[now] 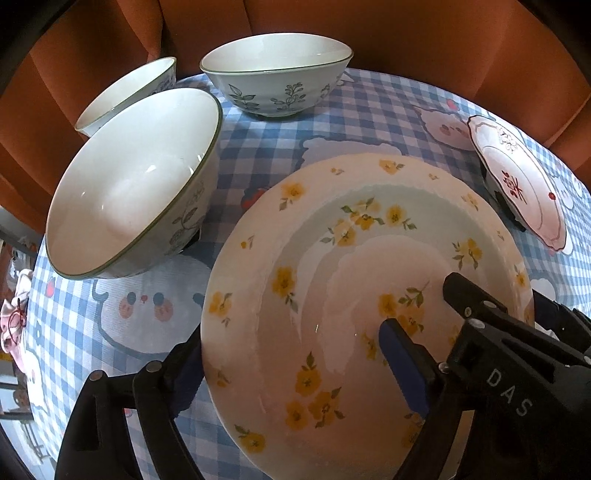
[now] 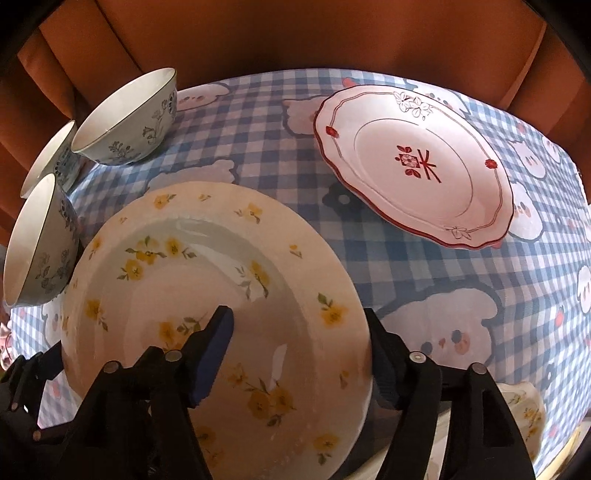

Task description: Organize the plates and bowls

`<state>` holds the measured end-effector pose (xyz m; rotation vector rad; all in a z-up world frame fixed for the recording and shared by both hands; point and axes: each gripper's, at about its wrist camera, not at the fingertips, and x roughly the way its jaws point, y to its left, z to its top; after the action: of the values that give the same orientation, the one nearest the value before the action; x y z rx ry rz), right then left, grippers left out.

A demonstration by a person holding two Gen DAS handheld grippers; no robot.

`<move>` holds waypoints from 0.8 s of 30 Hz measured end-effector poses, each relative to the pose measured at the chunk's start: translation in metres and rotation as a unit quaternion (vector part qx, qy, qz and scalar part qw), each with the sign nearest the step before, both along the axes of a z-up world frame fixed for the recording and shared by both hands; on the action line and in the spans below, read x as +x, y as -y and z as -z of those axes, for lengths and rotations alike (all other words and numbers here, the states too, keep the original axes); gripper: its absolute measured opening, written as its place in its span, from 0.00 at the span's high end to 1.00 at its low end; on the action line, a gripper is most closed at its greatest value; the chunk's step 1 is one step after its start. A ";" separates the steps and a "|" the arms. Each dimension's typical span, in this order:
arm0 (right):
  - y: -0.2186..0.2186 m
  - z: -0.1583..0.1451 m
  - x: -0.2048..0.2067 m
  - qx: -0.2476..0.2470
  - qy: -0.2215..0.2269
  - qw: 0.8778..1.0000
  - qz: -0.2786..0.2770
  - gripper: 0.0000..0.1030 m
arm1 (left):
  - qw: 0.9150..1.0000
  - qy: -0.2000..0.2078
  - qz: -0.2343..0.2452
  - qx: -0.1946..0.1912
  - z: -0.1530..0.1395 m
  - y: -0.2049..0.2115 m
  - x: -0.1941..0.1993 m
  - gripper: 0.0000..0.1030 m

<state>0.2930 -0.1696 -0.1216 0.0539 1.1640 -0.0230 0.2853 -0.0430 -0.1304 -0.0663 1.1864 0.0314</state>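
A large plate with yellow flowers is held above the checked tablecloth by both grippers. My left gripper is shut on its left rim, one blue pad on the plate's face. My right gripper is shut on the right rim of the same plate, one pad on top. Three white bowls with leaf prints stand at the left: a near one, a far one, a third behind. A red-rimmed plate lies at the right.
The round table has a blue checked cloth with cartoon figures. An orange sofa curves behind it. Another yellow-flowered dish shows at the lower right edge of the right wrist view. The right gripper's body shows in the left wrist view.
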 end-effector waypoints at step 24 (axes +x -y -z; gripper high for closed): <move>0.033 -0.063 -0.034 0.035 0.048 0.996 -0.069 0.28 | 0.996 0.058 -0.063 0.040 -0.073 0.038 -0.058 0.15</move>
<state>0.2591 -0.2030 -0.0590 0.0352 1.0693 0.1411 0.2278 -0.0808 -0.0574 -0.0716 1.0630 0.1837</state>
